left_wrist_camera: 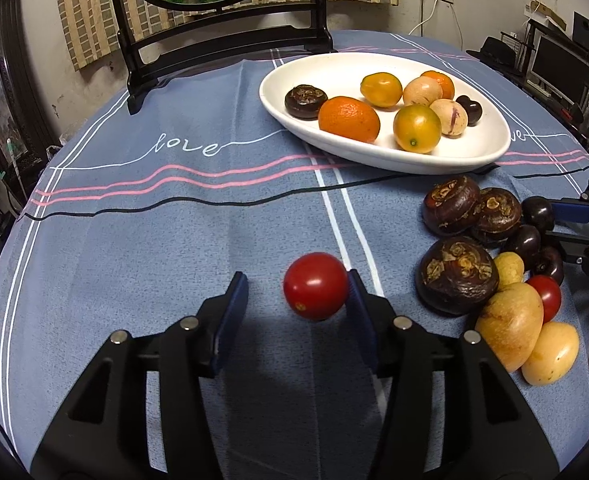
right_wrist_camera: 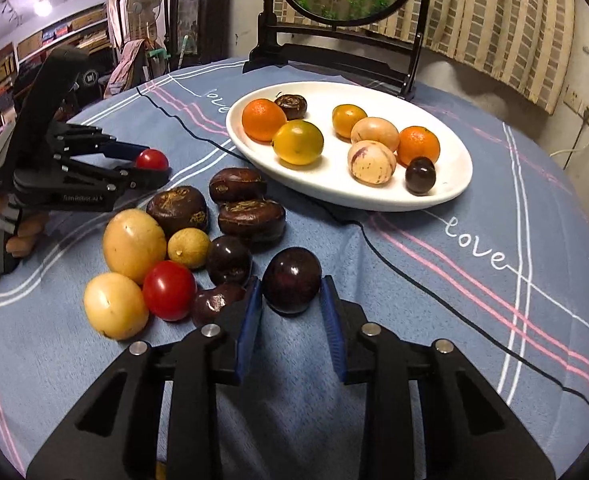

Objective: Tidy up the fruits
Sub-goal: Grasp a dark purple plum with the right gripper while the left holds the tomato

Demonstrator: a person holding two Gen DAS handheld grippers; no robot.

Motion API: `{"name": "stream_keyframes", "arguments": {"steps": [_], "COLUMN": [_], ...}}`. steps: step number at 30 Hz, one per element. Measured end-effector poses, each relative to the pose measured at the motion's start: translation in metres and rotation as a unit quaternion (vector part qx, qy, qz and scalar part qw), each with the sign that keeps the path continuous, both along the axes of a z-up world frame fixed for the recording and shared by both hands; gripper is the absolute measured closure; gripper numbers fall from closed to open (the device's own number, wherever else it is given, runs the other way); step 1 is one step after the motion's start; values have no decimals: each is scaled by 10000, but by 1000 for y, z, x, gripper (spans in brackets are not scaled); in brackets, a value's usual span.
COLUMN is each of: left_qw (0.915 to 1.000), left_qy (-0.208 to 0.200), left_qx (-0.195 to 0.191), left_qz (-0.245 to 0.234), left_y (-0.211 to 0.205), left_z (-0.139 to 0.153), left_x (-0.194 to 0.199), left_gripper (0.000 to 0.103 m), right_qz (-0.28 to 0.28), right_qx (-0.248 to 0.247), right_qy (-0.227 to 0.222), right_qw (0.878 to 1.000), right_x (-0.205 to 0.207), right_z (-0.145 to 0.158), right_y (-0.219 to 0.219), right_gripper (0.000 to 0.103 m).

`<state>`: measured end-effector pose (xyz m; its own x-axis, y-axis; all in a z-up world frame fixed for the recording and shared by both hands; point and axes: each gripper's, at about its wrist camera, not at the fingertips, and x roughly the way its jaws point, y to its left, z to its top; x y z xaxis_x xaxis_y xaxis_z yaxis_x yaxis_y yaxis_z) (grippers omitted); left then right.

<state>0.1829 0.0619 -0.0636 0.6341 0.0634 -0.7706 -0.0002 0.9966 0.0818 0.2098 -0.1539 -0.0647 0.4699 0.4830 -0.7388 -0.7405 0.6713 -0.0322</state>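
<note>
A white oval plate [left_wrist_camera: 490,148] [right_wrist_camera: 454,184] holds oranges, yellow-green fruits, speckled fruits, a water chestnut and a dark cherry. My left gripper [left_wrist_camera: 298,292] [right_wrist_camera: 154,168] is open; a red cherry tomato [left_wrist_camera: 315,286] [right_wrist_camera: 151,159] sits between its fingers, touching the right pad, with a gap to the left pad. My right gripper [right_wrist_camera: 291,292] [left_wrist_camera: 562,224] has its blue pads on both sides of a dark cherry [right_wrist_camera: 291,285]; whether they press on it is unclear. A loose pile [right_wrist_camera: 182,240] of water chestnuts, yellow fruits, cherries and a tomato lies between the grippers.
A black-framed round screen stand [left_wrist_camera: 222,36] [right_wrist_camera: 334,52] stands behind the plate. A thin black cable [left_wrist_camera: 214,200] crosses the blue tablecloth and runs under the plate. Furniture and shelves surround the round table.
</note>
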Motion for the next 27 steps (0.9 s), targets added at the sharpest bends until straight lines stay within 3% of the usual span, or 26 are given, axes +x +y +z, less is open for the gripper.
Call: {"name": "stream_keyframes", "arguments": {"steps": [4,15,24,27], "left_qw": [10000,10000,10000,10000], "left_qy": [-1,-3,-5,-6], "left_qx": [-5,-12,-19,-68], "left_qz": [-2,-26,-27,-66], "left_y": [0,-1,0,-1], "left_z": [0,0,0,1], "left_x": [0,0,0,0], "left_gripper": [52,53,54,58], "right_qz": [-84,-259,-388,-403], "right_qx": [154,190,166,203], "right_qy": [214,195,442,465], "right_qw": [9996,9993,9981,9979], "right_x": [8,13,25,26], "right_z": [-1,0,-6,-7], "right_y": [-1,7,14,14], "right_gripper": [72,75,73,73]}}
